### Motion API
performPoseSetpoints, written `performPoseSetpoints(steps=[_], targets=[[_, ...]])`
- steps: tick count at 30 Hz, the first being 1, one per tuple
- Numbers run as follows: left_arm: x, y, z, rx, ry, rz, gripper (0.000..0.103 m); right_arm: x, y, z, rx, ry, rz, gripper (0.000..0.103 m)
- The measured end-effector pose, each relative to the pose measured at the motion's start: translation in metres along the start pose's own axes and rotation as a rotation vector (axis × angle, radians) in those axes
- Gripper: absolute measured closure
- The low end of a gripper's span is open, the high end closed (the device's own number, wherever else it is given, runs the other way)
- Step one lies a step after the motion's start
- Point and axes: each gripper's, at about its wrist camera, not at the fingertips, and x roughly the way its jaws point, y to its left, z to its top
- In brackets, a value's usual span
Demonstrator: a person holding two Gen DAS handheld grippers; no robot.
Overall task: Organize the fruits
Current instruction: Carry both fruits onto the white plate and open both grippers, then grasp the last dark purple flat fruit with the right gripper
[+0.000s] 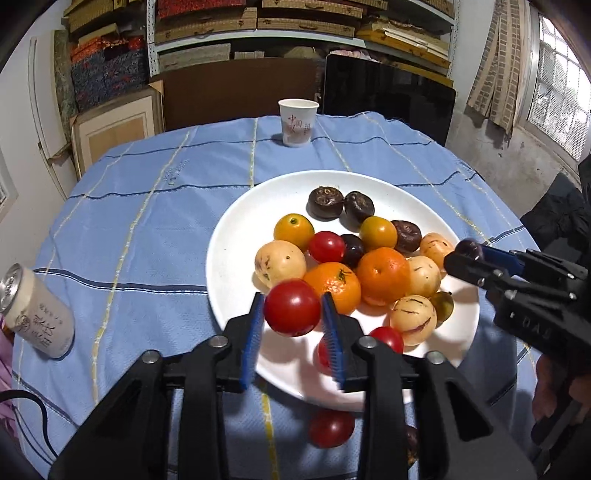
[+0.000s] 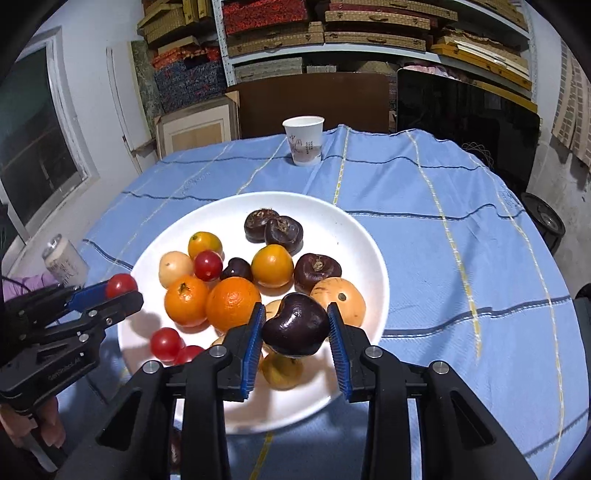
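Beyond the plate [image 1: 236, 236], a paper cup [image 1: 297, 122] stands.

Cluttered storeroom with a table set up in it

Metal shelving [image 2: 369, 55] stacked with woven and fabric-covered boxes [image 2: 373, 37]; framed boards [image 1: 114, 129] leaning on a bare stained wall; barred window [image 1: 557, 99]; blue checked tablecloth [image 2: 443, 221] on the table.

Cluttered shelves [image 1: 303, 22] behind blue-clothed table [image 1: 147, 206]; barred window [image 1: 557, 96] right.
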Motion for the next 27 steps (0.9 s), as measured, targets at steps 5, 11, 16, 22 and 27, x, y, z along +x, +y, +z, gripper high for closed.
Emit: performPoseSetpoints(steps=[5, 11, 16, 22, 27], targets=[[-0.029, 0.006, -0.008, -0.033, -0.105, 0.005, 0.014, -0.025, 0.001, -0.013, -0.021, -0.050, -0.002, 0.052], [-0.058, 0.016, -0.033, -0.021, -0.076, 0.007, 0.013, -0.055, 0.025, -0.049, -0.097, -0.023, 0.067, 0.050], [-0.065, 0.032, -0.068, -0.056, -0.031, 0.028, 0.013, -0.056, 0.061, -0.086, -0.188, 0.034, 0.109, 0.049], [-0.064, 0.042, -0.099, -0.090, 0.020, 0.029, 0.013, -0.041, 0.093, -0.099, -0.273, 0.071, 0.085, 0.047], [-0.068, 0.038, -0.104, -0.067, 0.029, 0.037, 0.013, -0.021, 0.102, -0.099, -0.260, 0.112, 0.079, 0.040]])
